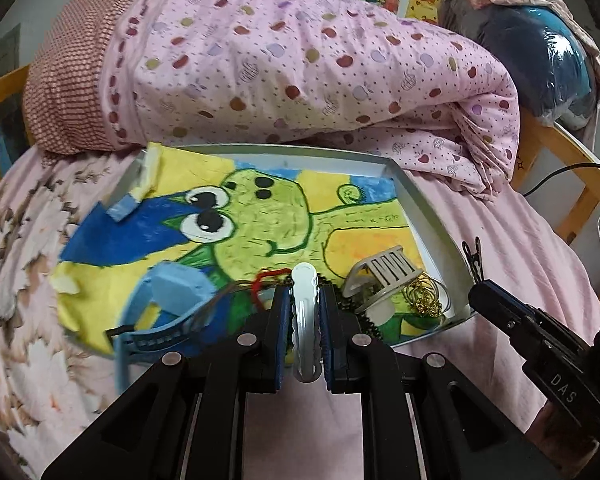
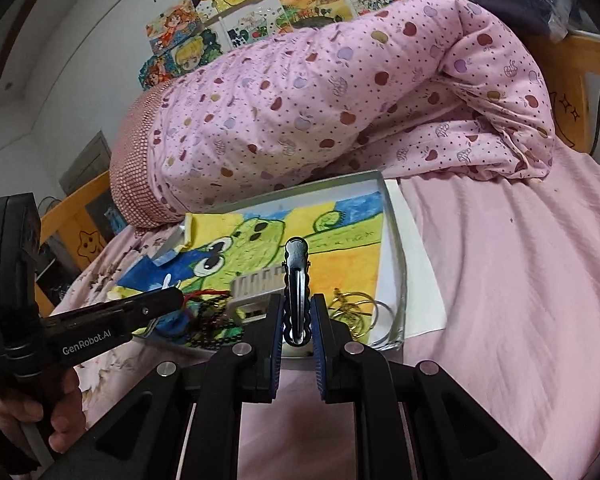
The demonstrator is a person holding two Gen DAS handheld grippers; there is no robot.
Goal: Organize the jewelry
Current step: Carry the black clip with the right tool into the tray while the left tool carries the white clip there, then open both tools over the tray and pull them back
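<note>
Left tool (image 1: 305, 312) gripped a white clip (image 1: 303, 304), right tool (image 2: 297, 320) a dark clip (image 2: 296, 292); both clips pointed to 12 o'clock toward the tray (image 2: 396, 240).

Pink apple-print quilt (image 1: 300, 60), white clip (image 1: 305, 312)

The right gripper (image 2: 297, 334) pinches a dark metal hair clip (image 2: 297, 292) upright over a shallow tray (image 2: 396, 248) lined with a frog drawing (image 2: 260, 240) on a pink bed (image 2: 500, 280). Gold hoops (image 2: 356, 312) lie beside it.
</note>
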